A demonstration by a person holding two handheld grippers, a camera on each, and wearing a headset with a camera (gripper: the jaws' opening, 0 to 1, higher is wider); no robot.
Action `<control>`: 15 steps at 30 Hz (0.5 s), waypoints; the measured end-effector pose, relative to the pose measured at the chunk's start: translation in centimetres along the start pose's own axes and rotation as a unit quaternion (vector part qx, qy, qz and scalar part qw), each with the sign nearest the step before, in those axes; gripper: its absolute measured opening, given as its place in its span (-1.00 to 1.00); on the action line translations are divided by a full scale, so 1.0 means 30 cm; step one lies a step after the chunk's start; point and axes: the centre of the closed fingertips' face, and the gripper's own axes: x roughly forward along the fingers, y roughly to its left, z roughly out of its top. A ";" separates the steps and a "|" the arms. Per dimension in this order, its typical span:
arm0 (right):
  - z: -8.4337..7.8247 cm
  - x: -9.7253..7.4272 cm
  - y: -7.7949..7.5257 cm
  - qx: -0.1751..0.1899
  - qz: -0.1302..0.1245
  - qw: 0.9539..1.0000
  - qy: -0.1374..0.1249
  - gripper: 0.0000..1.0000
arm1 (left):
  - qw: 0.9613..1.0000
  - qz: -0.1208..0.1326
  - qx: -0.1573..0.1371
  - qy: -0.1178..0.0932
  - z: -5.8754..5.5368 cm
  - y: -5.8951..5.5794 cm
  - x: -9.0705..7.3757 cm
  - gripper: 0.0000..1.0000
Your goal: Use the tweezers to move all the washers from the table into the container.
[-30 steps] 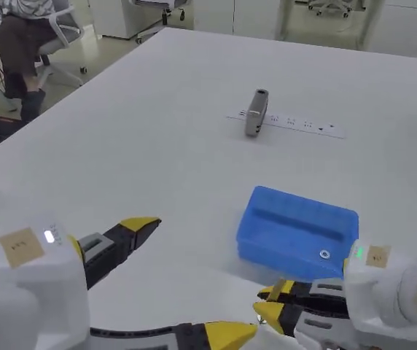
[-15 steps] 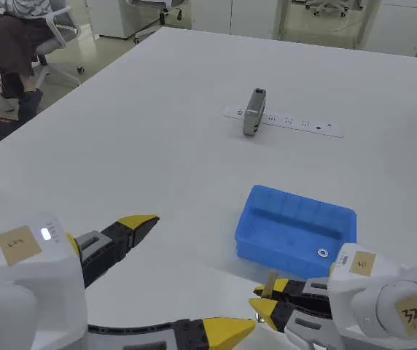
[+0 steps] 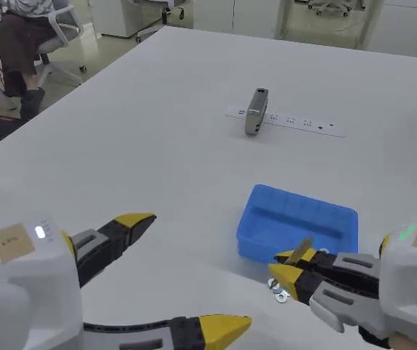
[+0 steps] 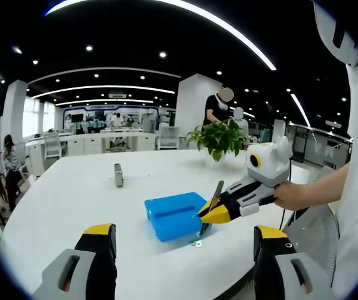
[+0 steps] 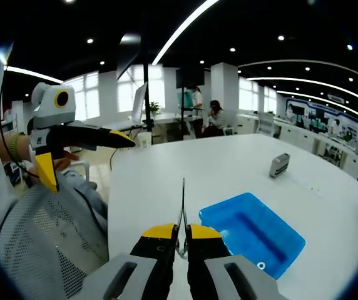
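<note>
So the right hand-held gripper (image 3: pixel 290 268) has its jaws squeezed together on the tweezers (image 5: pixel 183 200). The left hand-held gripper (image 3: pixel 181 273) hangs with its jaws wide apart, holding nothing. The loose washers (image 3: pixel 278 292) sit in a little cluster on the white surface (image 3: pixel 157 146), just beside the near wall of the blue container (image 3: pixel 299 219) and right below the right one's tips. My take: this is the pick step. I'd bring the tweezers' tips down on a single washer at the edge of the cluster, not the middle, and pinch it across the ring. Then lift straight up before swinging over the container wall, because flat washers love to slide or flip out. The views differ a lot here. The right gripper view looks down into the container and shows one washer (image 5: pixel 260 265) already lying on its floor, while in the head view the gripper sits in front of that spot. The left gripper view gives the side angle: the tweezers slant down toward the washers, tips very close, though I can't tell if they're touching one.
</note>
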 end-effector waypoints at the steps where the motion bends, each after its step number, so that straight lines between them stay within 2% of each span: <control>1: 0.011 -0.009 -0.009 0.001 -0.002 1.000 -0.004 -0.95 | 1.000 0.000 0.000 0.000 0.000 0.000 0.000 0.85; 9: 0.080 -0.059 -0.065 0.004 -0.018 1.000 -0.023 -0.95 | 1.000 0.001 0.001 0.001 -0.003 0.000 -0.005 0.85; 15: 0.104 -0.073 -0.097 0.012 -0.023 0.999 -0.026 -0.95 | 1.000 0.001 0.001 0.002 -0.001 0.001 -0.004 0.84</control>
